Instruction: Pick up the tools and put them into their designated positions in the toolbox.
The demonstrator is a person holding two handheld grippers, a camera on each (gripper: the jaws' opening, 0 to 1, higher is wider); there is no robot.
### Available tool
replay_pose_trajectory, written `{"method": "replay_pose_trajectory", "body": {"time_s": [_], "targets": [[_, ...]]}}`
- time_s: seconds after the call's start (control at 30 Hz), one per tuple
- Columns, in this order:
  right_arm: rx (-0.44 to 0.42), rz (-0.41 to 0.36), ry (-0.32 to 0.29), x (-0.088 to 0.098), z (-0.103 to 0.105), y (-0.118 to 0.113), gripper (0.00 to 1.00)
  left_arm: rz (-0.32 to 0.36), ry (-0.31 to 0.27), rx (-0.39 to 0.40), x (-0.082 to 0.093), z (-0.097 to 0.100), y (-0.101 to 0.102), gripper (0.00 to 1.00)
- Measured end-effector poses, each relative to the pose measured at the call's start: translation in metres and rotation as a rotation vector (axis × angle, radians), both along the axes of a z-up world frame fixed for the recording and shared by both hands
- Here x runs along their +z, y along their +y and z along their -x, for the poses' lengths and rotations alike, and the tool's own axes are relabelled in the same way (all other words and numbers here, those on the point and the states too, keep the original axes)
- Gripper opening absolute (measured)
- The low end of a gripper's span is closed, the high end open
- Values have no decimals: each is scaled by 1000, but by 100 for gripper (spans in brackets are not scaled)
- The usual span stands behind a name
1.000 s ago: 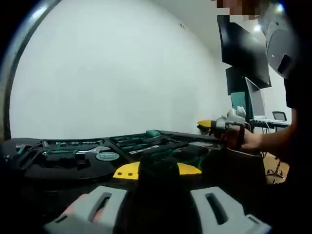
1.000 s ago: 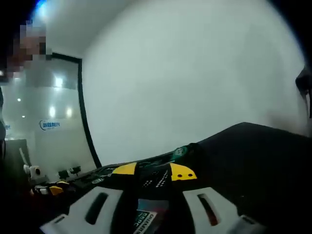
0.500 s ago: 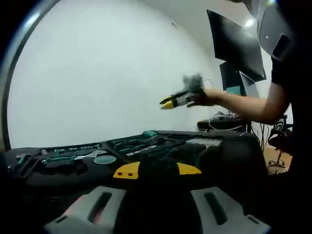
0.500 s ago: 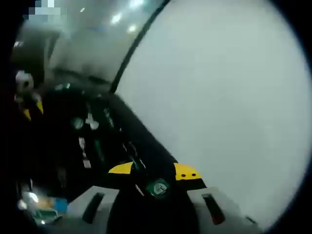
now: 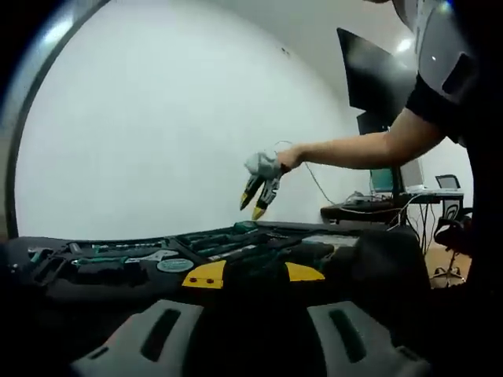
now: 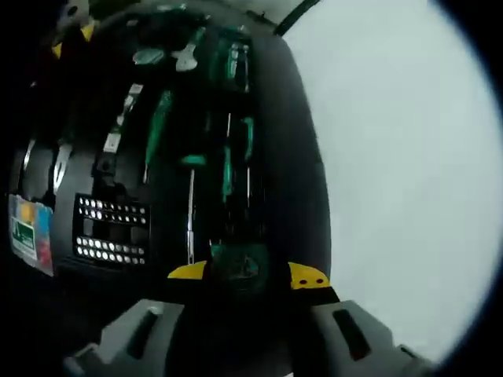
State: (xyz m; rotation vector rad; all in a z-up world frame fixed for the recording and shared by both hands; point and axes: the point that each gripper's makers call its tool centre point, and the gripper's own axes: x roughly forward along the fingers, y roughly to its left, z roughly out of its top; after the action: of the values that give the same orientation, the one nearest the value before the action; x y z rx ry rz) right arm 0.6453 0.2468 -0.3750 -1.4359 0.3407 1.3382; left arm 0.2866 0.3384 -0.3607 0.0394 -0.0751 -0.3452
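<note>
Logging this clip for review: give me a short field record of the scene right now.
setting: open black toolbox with green-handled tools, white wall behind
left gripper: low in front of the toolbox, what it holds is unclear
right gripper: over the toolbox, shut on a green-capped tool
right gripper as seen from the left gripper view: raised, yellow tips down

Toolbox [image 6: 306,181] black, its tray dark. Tools inside: green handles [image 6: 159,118] with silvery shafts [image 6: 190,208]. Socket rack [image 6: 110,228] black, rows of pale dots. Sticker [image 6: 27,232] at the box edge blue, green, red. Grippers: grey jaws, yellow tips [image 5: 253,272]. Wall [image 5: 157,118] plain white. Monitor [image 5: 377,75] black. Sleeve [image 5: 432,86] black.
</note>
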Motion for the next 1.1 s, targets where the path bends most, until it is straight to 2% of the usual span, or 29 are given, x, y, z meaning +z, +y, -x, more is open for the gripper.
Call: {"method": "replay_pose_trajectory", "body": {"time_s": [0.1, 0.17, 0.2, 0.27, 0.3, 0.43, 0.6, 0.63, 0.67, 0.7, 0.73, 0.77, 0.8, 0.83, 0.9, 0.93, 1.03, 1.07, 1.1], "targets": [[3, 35, 18, -11, -6, 2, 38, 8, -1, 1, 1, 0, 1, 26], [25, 85, 11, -20, -4, 1, 37, 13, -1, 2, 1, 0, 2, 26], [22, 109, 33, -27, -3, 0, 37, 14, -2, 3, 1, 0, 2, 26], [43, 128, 39, -34, 0, 3, 32, 16, -2, 4, 1, 0, 3, 26], [40, 127, 10, -35, -1, 3, 32, 16, -2, 6, 1, 0, 3, 26], [40, 161, 22, -35, -4, 3, 31, 21, -1, 7, 1, 0, 4, 26], [35, 160, 149, -30, -3, 2, 27, 29, -1, 1, 2, 0, 4, 26], [34, 169, 142, -25, -7, 2, 21, 30, -2, 2, 2, 0, 4, 26], [-42, 76, 223, -14, -3, 12, 7, 31, -3, 4, 2, 0, 4, 26], [14, 39, 152, 3, -15, 23, 0, 32, -4, 5, 2, 0, 5, 26], [-8, 73, 204, 0, -8, 18, 0, 33, -3, 5, 2, 0, 5, 26], [74, 168, 128, -5, -13, 9, 0, 32, -2, 6, 2, -1, 5, 26], [126, 208, 57, -7, -18, 6, 0, 31, -1, 7, 2, -1, 5, 26], [132, 222, 37, -8, -20, 4, 0, 28, 0, 8, 1, -1, 5, 26], [78, 183, 104, -13, -8, 5, 0, 28, -1, 8, 1, -1, 5, 26], [83, 154, 122, -13, -3, 9, 0, 28, 1, 8, 1, -2, 6, 26], [69, 160, 135, -16, -2, 7, 0, 31, 11, 7, -1, -4, 6, 26], [116, 172, 129, -17, -3, 8, 0, 34, 15, 5, -1, -4, 6, 26], [91, 166, 134, -16, -4, 8, 0, 35, 16, 3, -2, -4, 6, 26]]}}
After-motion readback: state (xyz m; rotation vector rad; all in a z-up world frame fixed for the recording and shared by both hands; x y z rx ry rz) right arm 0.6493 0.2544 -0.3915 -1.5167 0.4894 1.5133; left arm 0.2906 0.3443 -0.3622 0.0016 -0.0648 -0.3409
